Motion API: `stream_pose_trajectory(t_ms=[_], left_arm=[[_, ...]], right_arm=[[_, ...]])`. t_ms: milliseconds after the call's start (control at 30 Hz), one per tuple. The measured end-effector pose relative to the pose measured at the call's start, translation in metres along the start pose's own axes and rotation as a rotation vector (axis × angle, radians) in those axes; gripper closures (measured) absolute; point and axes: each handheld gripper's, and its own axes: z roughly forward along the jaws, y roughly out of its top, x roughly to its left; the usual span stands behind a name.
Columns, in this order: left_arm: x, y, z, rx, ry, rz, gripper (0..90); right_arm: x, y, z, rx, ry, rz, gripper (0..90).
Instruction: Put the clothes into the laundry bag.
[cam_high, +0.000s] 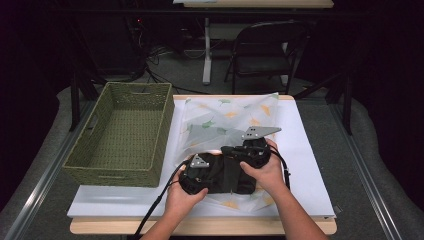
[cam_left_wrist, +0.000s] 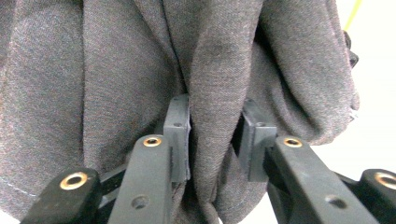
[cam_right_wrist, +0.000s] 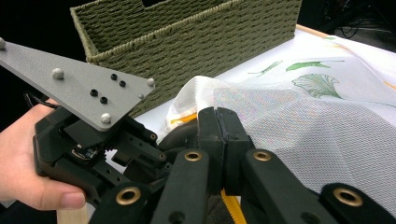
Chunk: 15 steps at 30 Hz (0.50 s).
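A dark grey garment (cam_high: 227, 175) lies bunched on a white mesh bag (cam_high: 220, 120) printed with green and orange leaves, near the table's front edge. My left gripper (cam_high: 211, 172) comes at the garment from the left. In the left gripper view a fold of the garment (cam_left_wrist: 215, 93) stands pinched between the two pads (cam_left_wrist: 180, 135). My right gripper (cam_high: 224, 149) points left over the garment's far edge. Its jaws (cam_right_wrist: 219, 126) are pressed together, with the bag's yellow zip strip (cam_right_wrist: 231, 205) running between them and the mesh (cam_right_wrist: 289, 126) spreading to the right.
A green woven basket (cam_high: 125, 130) stands on the left half of the table, close beside the bag. A white sheet (cam_high: 305, 150) covers the tabletop. A folding chair (cam_high: 265, 50) and a table leg stand beyond the far edge. The left gripper's grey plate (cam_right_wrist: 70, 86) shows near the basket (cam_right_wrist: 196, 42).
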Motion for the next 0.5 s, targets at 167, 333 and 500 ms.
stream_pose_trajectory(t_ms=[167,333,500], left_arm=[[-0.0007,-0.0002,-0.0002,-0.004,0.005,-0.004,71.6],[-0.0017,0.0,-0.0005,-0.011,0.01,-0.009,72.5],[-0.0029,-0.0003,-0.0013,-0.022,0.017,-0.008,74.6]], right_arm=[[0.0005,-0.0001,0.0004,0.0,0.0,-0.004,89.7],[0.001,-0.0001,0.0004,0.002,0.0,-0.003,89.7],[0.0013,-0.0001,0.0003,0.003,0.001,-0.002,89.7]])
